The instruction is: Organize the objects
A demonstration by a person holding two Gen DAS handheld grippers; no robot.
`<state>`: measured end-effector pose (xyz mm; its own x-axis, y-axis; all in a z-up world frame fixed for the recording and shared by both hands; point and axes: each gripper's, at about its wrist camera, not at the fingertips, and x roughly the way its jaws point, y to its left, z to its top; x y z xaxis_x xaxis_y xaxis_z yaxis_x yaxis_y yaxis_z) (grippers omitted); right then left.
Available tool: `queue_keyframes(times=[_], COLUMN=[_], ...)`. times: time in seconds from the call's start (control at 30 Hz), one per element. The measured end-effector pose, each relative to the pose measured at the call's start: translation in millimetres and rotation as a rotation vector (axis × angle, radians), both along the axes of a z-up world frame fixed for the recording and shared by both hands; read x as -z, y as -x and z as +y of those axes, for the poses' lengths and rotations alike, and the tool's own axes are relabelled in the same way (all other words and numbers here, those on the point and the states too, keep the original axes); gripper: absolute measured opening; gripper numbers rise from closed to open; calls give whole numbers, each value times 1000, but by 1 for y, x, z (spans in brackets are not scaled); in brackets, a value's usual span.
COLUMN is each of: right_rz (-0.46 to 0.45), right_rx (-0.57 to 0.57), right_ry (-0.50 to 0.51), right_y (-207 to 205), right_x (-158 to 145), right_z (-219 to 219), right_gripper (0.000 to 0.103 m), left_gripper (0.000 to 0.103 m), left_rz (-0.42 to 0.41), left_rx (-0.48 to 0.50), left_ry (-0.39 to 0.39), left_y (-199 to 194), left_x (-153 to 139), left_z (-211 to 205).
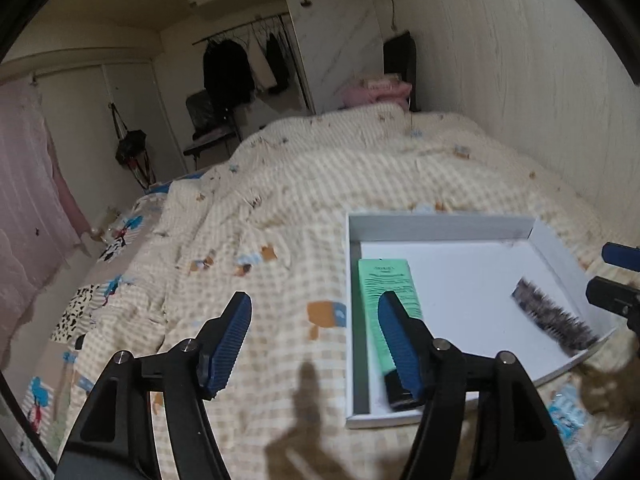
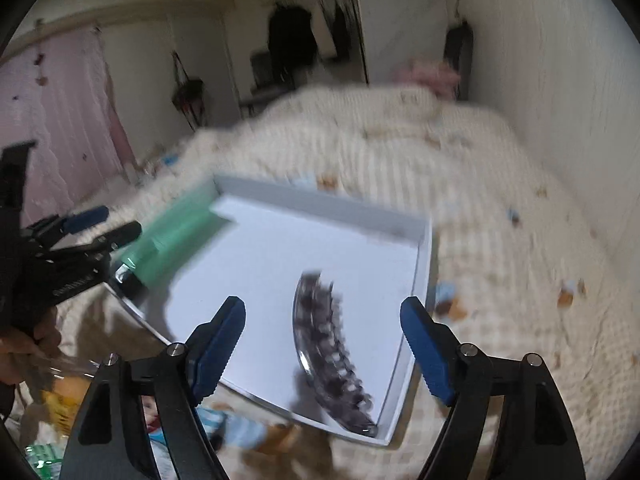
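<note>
Both my jaws stand apart, nothing between them. Green tube (image 1: 390,312) lies in white box (image 1: 440,226) on bed (image 1: 280,184), approx 9 o'clock side; dark hair claw (image 2: 332,356) at 4 o'clock. Two items boxed; items at lower edges cut off, blurred, unidentifiable.

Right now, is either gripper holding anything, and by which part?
Nothing is held. The left gripper and right gripper are open; tube and hair clip lie in the tray.
</note>
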<state>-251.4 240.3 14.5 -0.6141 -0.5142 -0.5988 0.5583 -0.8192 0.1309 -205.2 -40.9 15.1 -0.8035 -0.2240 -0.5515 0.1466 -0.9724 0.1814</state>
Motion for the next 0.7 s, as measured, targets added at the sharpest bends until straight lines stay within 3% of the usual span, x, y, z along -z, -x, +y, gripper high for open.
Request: queue_keyframes(times=[0.1, 0.3, 0.33, 0.37, 0.43, 0.57, 0.7], right_rz=[35, 92, 101, 110, 133, 172, 176], right_rx=[-13, -75, -82, -85, -104, -169, -226], right_ry=[37, 65, 75, 83, 105, 109, 123], right_y=[-13, -49, -57, -65, -83, -117, -145], right_x=[-25, -78, -85, -92, -108, -126, -135], right_z=[4, 12, 15, 18, 24, 30, 36], right_gripper=[81, 81, 83, 94, 102, 102, 102], left_gripper=[77, 79, 79, 79, 80, 84, 88], left_rz=[57, 130, 136, 144, 172, 184, 201], left_rx=[-1, 24, 22, 15, 29, 46, 68], left_ry=[-44, -78, -88, -107, -159, -228, -231], left_y=[-21, -69, -77, -87, -110, -143, -169], left_x=[-22, -66, -72, -79, -92, -111, -122], left_z=[-9, -23, -25, -29, -36, -45, -42])
